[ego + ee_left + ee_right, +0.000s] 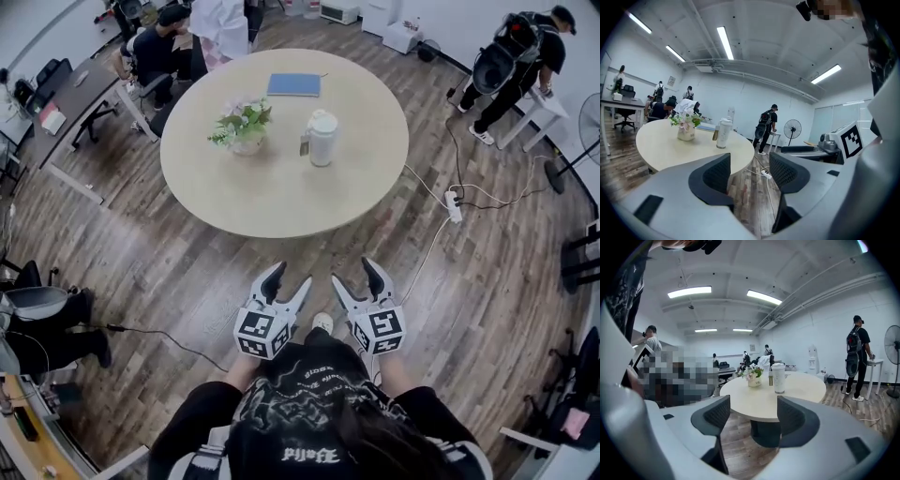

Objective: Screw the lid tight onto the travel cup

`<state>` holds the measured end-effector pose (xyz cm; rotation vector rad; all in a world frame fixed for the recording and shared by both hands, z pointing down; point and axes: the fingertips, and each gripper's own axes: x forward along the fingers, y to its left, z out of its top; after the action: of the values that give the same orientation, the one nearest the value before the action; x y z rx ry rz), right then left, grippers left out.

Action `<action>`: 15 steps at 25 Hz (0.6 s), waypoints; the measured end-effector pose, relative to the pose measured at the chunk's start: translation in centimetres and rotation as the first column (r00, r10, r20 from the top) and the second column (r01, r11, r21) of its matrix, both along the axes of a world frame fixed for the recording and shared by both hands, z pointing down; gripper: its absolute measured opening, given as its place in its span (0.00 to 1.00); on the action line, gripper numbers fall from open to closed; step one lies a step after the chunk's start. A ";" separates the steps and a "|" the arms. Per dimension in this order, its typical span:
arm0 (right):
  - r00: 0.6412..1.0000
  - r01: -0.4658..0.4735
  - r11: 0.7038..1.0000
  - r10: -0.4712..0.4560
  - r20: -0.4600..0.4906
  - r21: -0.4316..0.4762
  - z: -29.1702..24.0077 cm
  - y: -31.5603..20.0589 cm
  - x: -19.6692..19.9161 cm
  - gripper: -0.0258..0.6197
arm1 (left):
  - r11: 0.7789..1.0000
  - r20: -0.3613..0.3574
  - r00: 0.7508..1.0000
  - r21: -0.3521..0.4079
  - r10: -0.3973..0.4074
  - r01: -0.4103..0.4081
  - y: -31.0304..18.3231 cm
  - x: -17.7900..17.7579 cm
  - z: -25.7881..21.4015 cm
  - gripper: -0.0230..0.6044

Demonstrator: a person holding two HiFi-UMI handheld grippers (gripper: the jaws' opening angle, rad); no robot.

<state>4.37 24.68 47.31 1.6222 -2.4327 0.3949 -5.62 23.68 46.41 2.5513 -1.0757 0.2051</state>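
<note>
Wood-plank flooring point(187, 272) filled the office, and on it stood one round pale counter point(281, 192), well ahead of the person holding the tools. One person with a backpack point(516, 52) stood at a small side stand beyond the counter's right side, and one white power strip point(454, 204) lay on the floor between that stand and the counter. Three things stood on the counter: one blue notebook point(293, 84) lying flat at the far edge, one vase of flowers point(244, 127) left of centre, and one white travel cup point(322, 139) upright just right of the vase, its lid sitting on top. Two grippers hung low over the floor, short of the counter and touching nothing. The left gripper point(291, 277) had its two fingers point(717, 176) spread apart, with only floorboards and a cable showing in the gap. The right gripper point(354, 272) likewise had its fingers point(715, 414) spread and empty, the counter's edge showing beyond them. Only the head view showed the notebook plainly; only the right gripper view showed the counter's dark pedestal point(764, 434); the left gripper view alone caught the right gripper's marker cube point(853, 140) and, beside the backpack wearer, one standing fan point(792, 129).
</note>
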 end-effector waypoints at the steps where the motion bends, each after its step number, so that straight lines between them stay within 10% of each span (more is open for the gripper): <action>1: 1.000 0.022 1.000 -0.022 0.005 -0.009 0.2 -0.6 0.3 0.50 | 1.000 0.002 1.000 0.005 -0.013 0.013 -0.7 0.6 -0.1 0.48; 15: 0.997 0.058 0.996 -0.055 0.051 -0.060 2.1 -6.4 6.3 0.48 | 0.997 0.022 0.997 -0.016 -0.070 0.070 -6.8 5.9 1.1 0.48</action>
<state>10.63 18.29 49.40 1.5328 -2.4704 0.5019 0.25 16.91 47.55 2.4973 -1.1645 0.2232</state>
